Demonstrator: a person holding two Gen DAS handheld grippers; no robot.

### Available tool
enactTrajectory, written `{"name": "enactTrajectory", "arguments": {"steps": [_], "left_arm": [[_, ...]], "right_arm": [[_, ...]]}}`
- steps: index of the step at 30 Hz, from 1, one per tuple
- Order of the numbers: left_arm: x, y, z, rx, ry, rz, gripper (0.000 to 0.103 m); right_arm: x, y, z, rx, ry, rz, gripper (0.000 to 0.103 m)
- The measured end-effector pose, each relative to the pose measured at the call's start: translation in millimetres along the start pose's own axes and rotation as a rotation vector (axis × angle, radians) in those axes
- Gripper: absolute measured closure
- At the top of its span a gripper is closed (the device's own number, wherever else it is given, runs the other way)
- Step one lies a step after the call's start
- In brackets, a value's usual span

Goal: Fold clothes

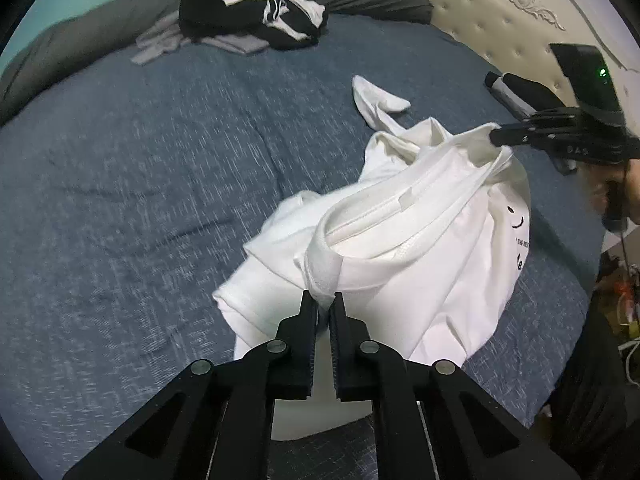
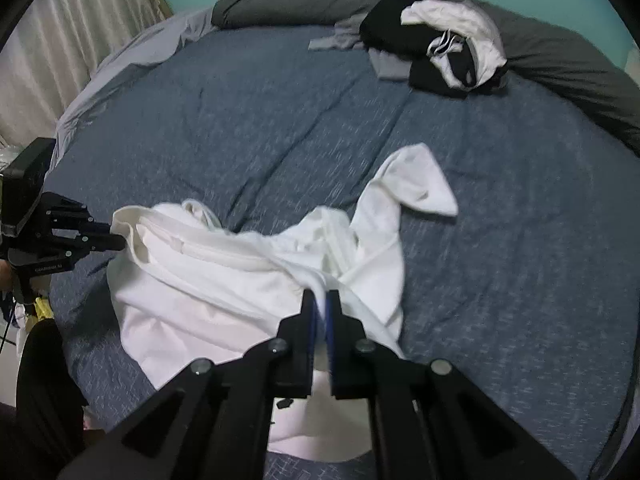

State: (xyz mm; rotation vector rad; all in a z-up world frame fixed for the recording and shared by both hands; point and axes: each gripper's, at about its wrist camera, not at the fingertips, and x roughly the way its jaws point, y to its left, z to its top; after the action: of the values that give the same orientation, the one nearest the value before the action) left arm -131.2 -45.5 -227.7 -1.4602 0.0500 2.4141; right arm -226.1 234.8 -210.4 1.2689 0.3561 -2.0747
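Observation:
A white T-shirt [image 1: 424, 280] lies bunched on the blue bed cover [image 1: 160, 160], its collar opening facing up and one sleeve [image 1: 376, 100] trailing away. My left gripper [image 1: 323, 300] is shut on a fold of the shirt at the near side of the collar. My right gripper [image 1: 496, 136] is shut on the far side of the collar, with a hand behind it. In the right wrist view the right gripper [image 2: 322, 298] pinches white cloth of the shirt [image 2: 192, 280], and the left gripper [image 2: 120, 242] bites the shirt's left edge. The pinched parts are lifted slightly off the bed.
A pile of black, white and grey clothes [image 1: 256, 12] sits at the far side of the bed, against a long dark grey pillow [image 2: 560, 60]. A cream tufted headboard [image 1: 500, 20] rises at the right, and a curtain [image 2: 60, 40] hangs past the bed's other side. A black-and-white item [image 1: 516, 92] lies near the headboard.

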Motion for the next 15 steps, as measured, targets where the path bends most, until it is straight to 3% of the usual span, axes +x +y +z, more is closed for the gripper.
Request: {"name": "enactTrajectory", "arguments": {"steps": [6,15], "left_arm": [[-51,-6,24,0.001,-0.107,0.059,0.098],[-187,-34,87,0.046,-0.338,0.161,0.099]], "right_arm": [[-57,2,17,0.011,-0.143,-0.026,0.099],[-188,25,66,-0.003,-0.380,-0.069,0.099]]}}
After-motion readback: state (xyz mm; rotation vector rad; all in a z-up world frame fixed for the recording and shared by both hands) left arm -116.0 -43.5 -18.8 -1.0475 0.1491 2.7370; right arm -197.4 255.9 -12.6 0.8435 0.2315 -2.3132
